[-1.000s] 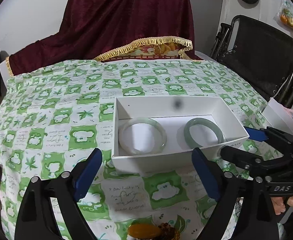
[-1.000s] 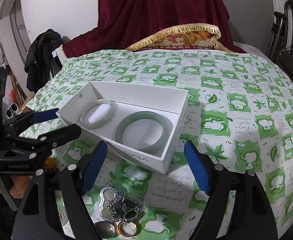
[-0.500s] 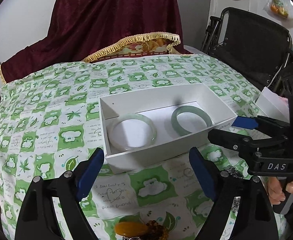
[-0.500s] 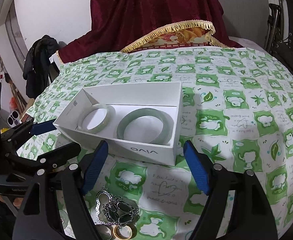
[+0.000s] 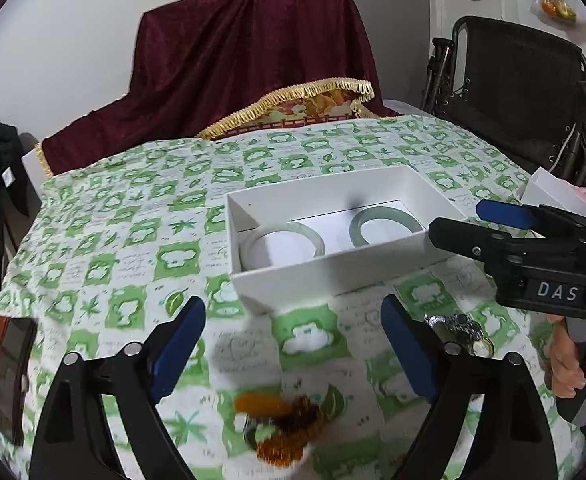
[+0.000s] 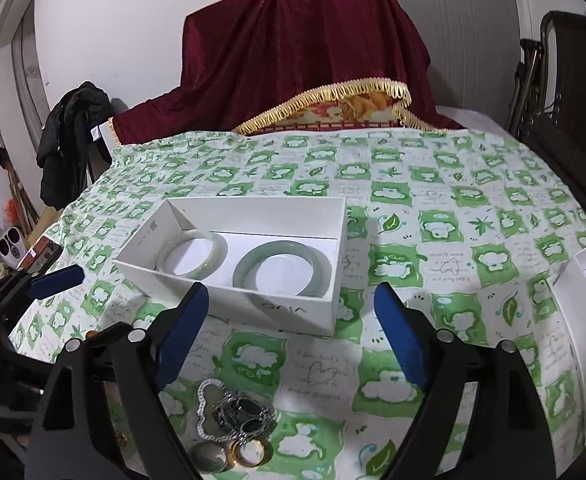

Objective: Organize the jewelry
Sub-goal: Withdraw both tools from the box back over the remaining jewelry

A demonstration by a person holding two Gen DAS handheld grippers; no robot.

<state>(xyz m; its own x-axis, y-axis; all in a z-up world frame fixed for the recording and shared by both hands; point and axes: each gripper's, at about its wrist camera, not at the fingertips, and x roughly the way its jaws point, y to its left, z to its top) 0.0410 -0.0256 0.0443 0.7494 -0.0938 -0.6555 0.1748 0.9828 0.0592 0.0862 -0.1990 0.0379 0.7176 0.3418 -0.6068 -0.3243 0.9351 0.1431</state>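
Right hand-held gripper (image 5: pixel 489 222) reads "DAS"; box (image 6: pixel 293 314) print unclear.

White wall (image 6: pixel 133 40); maroon cloth (image 6: pixel 301 40); black folding chair (image 5: pixel 517 92) beside.

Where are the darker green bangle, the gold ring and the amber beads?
darker green bangle (image 6: pixel 281 266), right wrist view, near band.
gold ring (image 6: pixel 251 452), right wrist view, front rim.
amber beads (image 5: pixel 289 426), left wrist view, middle of cluster.
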